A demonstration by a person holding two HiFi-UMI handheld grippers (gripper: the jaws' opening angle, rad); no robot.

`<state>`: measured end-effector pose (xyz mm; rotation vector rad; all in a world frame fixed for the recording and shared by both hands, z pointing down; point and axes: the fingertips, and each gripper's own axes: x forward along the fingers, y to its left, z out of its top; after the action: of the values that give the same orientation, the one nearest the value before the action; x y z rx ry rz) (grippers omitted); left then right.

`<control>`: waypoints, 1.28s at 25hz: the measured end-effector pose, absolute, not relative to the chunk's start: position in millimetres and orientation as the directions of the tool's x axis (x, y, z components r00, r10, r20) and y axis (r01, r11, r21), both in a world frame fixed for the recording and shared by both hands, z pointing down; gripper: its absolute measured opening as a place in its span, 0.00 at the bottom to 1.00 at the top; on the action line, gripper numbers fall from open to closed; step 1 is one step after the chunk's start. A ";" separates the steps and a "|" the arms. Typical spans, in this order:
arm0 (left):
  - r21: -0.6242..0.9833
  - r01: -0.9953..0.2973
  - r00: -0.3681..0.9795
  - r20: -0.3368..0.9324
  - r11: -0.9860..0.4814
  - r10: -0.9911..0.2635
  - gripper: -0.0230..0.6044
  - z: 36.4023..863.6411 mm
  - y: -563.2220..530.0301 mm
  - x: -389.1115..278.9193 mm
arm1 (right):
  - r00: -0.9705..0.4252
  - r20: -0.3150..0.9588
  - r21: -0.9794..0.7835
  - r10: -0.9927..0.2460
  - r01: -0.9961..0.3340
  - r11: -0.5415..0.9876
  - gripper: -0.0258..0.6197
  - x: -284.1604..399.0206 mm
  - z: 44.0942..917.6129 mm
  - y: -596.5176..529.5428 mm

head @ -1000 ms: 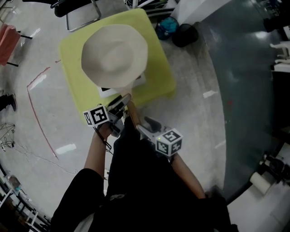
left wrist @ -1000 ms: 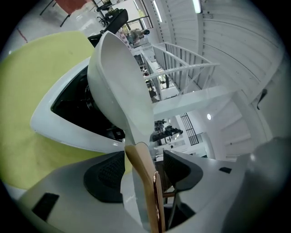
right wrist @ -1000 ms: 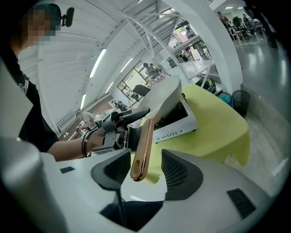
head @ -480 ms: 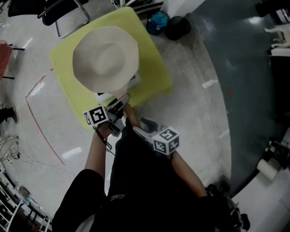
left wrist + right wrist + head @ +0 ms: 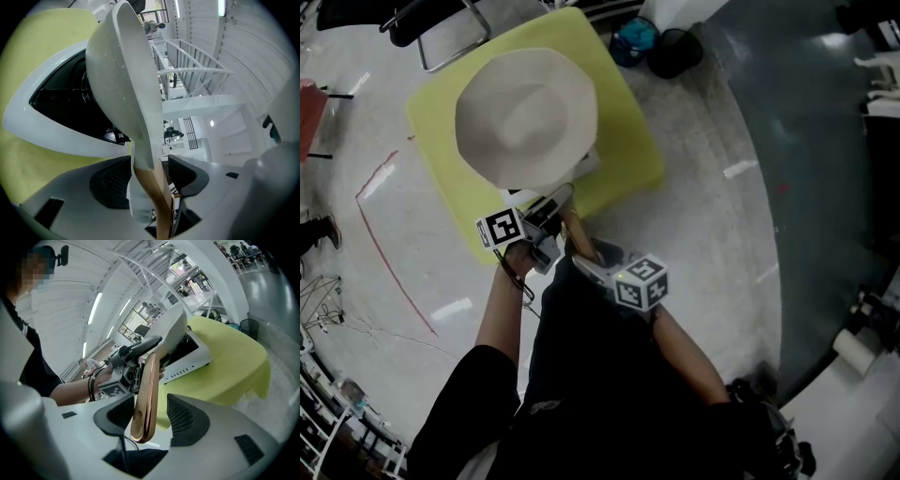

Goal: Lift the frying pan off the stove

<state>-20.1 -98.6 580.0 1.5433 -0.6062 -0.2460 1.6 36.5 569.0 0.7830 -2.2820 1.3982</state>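
The cream frying pan (image 5: 525,117) is up off the white stove (image 5: 589,169), tilted on edge over the yellow-green table (image 5: 623,141). Its wooden handle (image 5: 575,234) runs back toward me. My left gripper (image 5: 551,208) is shut on the handle (image 5: 157,197) close to the pan (image 5: 124,79), above the stove's black top (image 5: 61,98). My right gripper (image 5: 586,265) is shut on the handle's rounded end (image 5: 146,394). In the right gripper view the pan (image 5: 171,331) stands above the stove (image 5: 192,359), with the left gripper (image 5: 126,369) beside the handle.
A metal-framed chair (image 5: 441,28) stands beyond the table's far corner. A blue bin (image 5: 633,42) and a dark bin (image 5: 675,52) sit on the floor at the table's far right. Red tape (image 5: 384,253) marks the floor to the left.
The head view has shifted a little. Both grippers stay on the handle and the pan stays tilted above the stove.
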 end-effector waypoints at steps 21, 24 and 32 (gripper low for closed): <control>0.973 -0.226 0.871 0.182 -0.045 -0.456 0.49 584.7 -110.0 -8.6 | -0.838 0.515 -0.761 -0.181 -0.544 0.354 0.18 -32.6 584.4 31.7; 0.973 -0.229 0.870 0.185 -0.041 -0.457 0.46 587.0 -108.7 -8.6 | -0.844 0.510 -0.769 -0.167 -0.535 0.352 0.18 -33.4 583.9 32.7; 0.978 -0.203 0.863 0.156 -0.048 -0.481 0.39 583.8 -109.6 -8.8 | -0.840 0.524 -0.766 -0.142 -0.537 0.352 0.17 -34.2 584.0 34.0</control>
<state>-8.8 -109.6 583.8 1.6284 -0.5439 -0.2444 -34.2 34.0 584.0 0.5966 -2.2537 1.4863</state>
